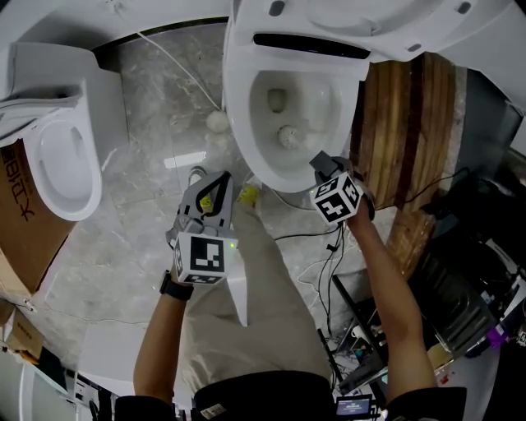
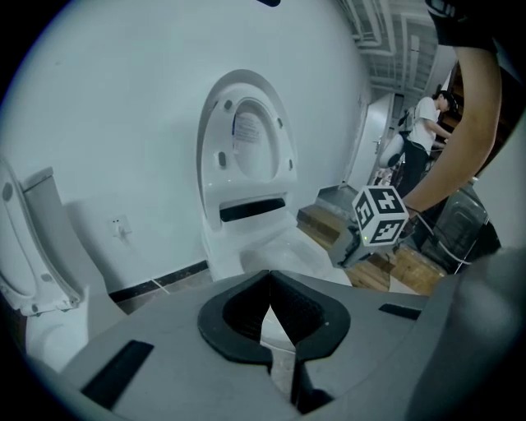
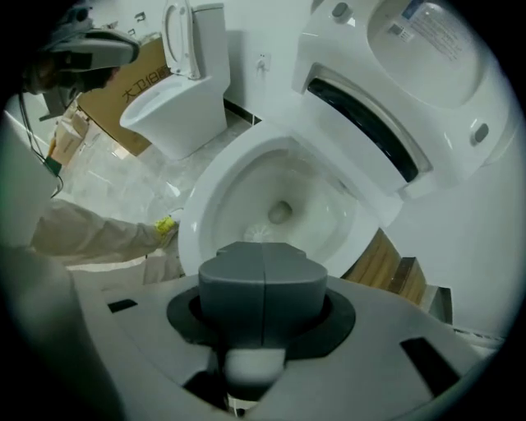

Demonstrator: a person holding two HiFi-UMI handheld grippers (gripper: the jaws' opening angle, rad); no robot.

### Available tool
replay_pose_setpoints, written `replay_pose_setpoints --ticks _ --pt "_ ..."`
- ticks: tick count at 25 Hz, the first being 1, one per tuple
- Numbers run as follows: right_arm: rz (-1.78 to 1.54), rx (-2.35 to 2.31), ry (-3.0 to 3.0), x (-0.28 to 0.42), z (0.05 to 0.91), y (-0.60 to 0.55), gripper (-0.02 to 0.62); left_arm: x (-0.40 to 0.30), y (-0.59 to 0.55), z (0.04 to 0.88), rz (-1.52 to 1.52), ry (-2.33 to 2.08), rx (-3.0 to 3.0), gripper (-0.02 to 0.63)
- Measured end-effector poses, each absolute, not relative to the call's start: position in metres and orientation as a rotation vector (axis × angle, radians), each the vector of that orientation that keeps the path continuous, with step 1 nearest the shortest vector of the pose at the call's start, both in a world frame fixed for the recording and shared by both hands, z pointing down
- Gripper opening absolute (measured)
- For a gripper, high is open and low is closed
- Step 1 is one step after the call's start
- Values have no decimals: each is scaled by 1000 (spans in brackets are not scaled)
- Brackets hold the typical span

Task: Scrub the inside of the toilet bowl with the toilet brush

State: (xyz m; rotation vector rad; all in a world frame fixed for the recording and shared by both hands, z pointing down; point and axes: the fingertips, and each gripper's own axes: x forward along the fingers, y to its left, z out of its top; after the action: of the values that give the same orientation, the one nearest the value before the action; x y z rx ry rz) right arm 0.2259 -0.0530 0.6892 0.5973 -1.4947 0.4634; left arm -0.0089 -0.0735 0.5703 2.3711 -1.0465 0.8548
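The white toilet bowl [image 1: 246,123] stands open with its lid [image 1: 345,16] raised. The white brush head [image 1: 288,136] sits low inside the bowl, near the drain hole [image 1: 277,100]. My right gripper [image 1: 320,162] hangs over the bowl's front rim, shut on the toilet brush handle [image 3: 255,366]. In the right gripper view the brush head [image 3: 265,233] shows just beyond the closed gripper [image 3: 263,256]. My left gripper [image 1: 217,186] is held lower left of the bowl, above the floor, shut and empty. In the left gripper view this gripper [image 2: 269,284] faces the toilet [image 2: 246,148] and the right gripper's marker cube [image 2: 380,215].
A second toilet [image 1: 62,156] and a cardboard box [image 1: 16,214] stand at the left. Wooden steps [image 1: 407,123] flank the bowl on the right, with cables [image 1: 329,263] and gear below them. A yellow object [image 1: 246,195] lies at the bowl's foot. A person [image 2: 423,136] stands far off.
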Motion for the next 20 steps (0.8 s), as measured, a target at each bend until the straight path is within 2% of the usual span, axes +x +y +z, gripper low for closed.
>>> replay_pose_setpoints --ticks 13,20 --pt "949 875 -1541 202 687 -49 160 8 -71 570 888 -960 2416 18" --pt "861 879 -1622 191 694 -80 160 10 -77 568 854 -979 2389 18"
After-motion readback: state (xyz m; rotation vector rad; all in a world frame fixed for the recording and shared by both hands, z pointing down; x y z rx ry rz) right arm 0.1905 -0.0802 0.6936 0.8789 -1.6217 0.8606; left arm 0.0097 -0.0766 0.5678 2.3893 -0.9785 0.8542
